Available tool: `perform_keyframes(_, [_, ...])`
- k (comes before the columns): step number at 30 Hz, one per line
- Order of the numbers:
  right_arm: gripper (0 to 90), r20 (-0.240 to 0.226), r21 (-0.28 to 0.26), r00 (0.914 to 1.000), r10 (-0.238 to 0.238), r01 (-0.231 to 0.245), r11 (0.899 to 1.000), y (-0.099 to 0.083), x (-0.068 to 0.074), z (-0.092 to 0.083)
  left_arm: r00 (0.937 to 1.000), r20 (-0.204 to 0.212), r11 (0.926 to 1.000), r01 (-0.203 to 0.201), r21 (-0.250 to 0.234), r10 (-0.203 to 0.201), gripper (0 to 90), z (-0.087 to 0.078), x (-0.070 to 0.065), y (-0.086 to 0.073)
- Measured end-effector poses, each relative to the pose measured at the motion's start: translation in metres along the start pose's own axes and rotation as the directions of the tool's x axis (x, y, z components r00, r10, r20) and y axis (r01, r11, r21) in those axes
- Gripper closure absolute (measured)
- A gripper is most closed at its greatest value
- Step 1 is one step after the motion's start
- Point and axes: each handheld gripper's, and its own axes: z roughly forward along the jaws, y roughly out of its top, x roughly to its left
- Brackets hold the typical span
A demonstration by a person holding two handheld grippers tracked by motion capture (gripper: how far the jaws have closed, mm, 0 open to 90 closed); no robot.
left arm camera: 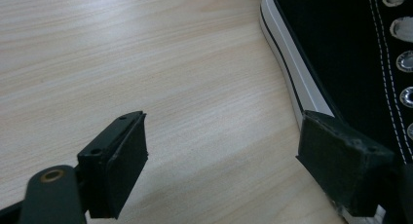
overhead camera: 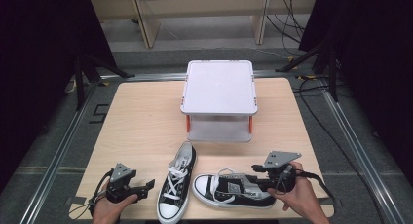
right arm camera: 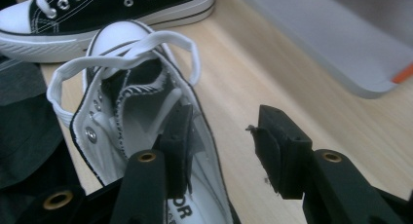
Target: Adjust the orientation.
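Right, from the high view: two black-and-white sneakers sit at the near edge of the wooden table (overhead camera: 141, 117). One shoe (overhead camera: 176, 182) points toe-first at the person; the other shoe (overhead camera: 231, 191) lies crosswise, toe to the left, heel toward the right gripper (overhead camera: 263, 179). That gripper is right at its heel, the nearer tool for it. The left gripper (overhead camera: 143, 186) sits just left of the upright shoe, apart from it. Beyond both stands a lidded plastic box (overhead camera: 219, 87), well clear of the shoes.

Over to the left gripper view: jaws wide open, nothing between them but bare table (left arm camera: 146, 63). The shoe's white sole edge (left arm camera: 292, 83) runs along beside the right-hand jaw, so it lies off to that side.

Now the right gripper view: jaws parted, straddling the collar at the heel of the crosswise shoe (right arm camera: 141, 102), one jaw inside the opening, one outside over the wood. No squeeze on it yet, by my reading. The shoe's length runs straight away from the jaws. The box corner (right arm camera: 350, 48) sits off right, no obstacle.
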Motion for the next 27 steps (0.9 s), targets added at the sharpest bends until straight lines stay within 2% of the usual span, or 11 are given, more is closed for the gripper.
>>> perform_keyframes(3, [58.5,0.006,0.032,0.9997,-0.023,0.023,0.999,0.002,0.000,0.005,1.0000,-0.006,1.0000,-0.005,0.002,0.005,17.4,0.000,0.001,0.000])
perform_keyframes(5, [58.6,-0.026,0.054,0.9991,-0.035,0.036,0.998,0.007,0.003,0.010,1.0000,0.000,1.0000,-0.002,0.002,0.002,17.5,0.000,0.001,0.000])
perform_keyframes(6, [58.9,-0.029,0.059,0.9974,-0.066,0.068,0.996,0.009,0.002,0.012,1.0000,0.003,1.0000,0.003,0.000,-0.003,17.4,0.000,0.000,0.000])
perform_keyframes(9, [60.6,-0.049,0.082,0.9957,-0.078,0.082,0.993,0.014,0.003,0.019,1.0000,-0.003,1.0000,-0.005,0.003,0.005,17.4,0.000,0.000,0.000])
perform_keyframes(11, [65.7,-0.057,0.116,0.9926,-0.107,0.113,0.987,0.017,0.005,0.026,1.0000,-0.002,1.0000,-0.006,0.002,0.006,17.4,0.000,0.000,0.000])
perform_keyframes(13, [75.8,-0.082,0.126,0.9895,-0.119,0.129,0.984,0.020,0.008,0.033,0.9999,-0.011,0.9999,-0.006,0.012,0.006,17.4,-0.002,0.000,0.001])
perform_keyframes(15, [84.3,-0.070,0.140,0.9871,-0.144,0.153,0.978,0.022,0.008,0.036,1.0000,-0.002,1.0000,-0.006,0.004,0.006,17.4,0.000,0.000,0.000])
perform_keyframes(17, [86.9,-0.081,0.170,0.9896,-0.119,0.131,0.977,0.026,0.009,0.034,1.0000,-0.002,0.9999,-0.009,0.006,0.009,17.5,0.000,0.001,0.000])
perform_keyframes(21, [87.8,-0.070,0.158,0.9930,-0.095,0.105,0.982,0.027,0.007,0.034,1.0000,-0.002,0.9999,-0.009,0.006,0.009,17.5,0.000,0.001,0.000])
perform_keyframes(22, [88.0,-0.041,0.157,0.9963,-0.076,0.082,0.984,0.027,0.002,0.031,1.0000,0.002,1.0000,-0.007,0.003,0.007,17.5,-0.001,0.000,0.000])
perform_keyframes(27, [88.1,0.022,0.139,0.9992,-0.033,0.029,0.990,0.024,-0.014,0.019,1.0000,0.004,1.0000,-0.001,-0.002,0.001,17.4,-0.001,0.000,0.000])
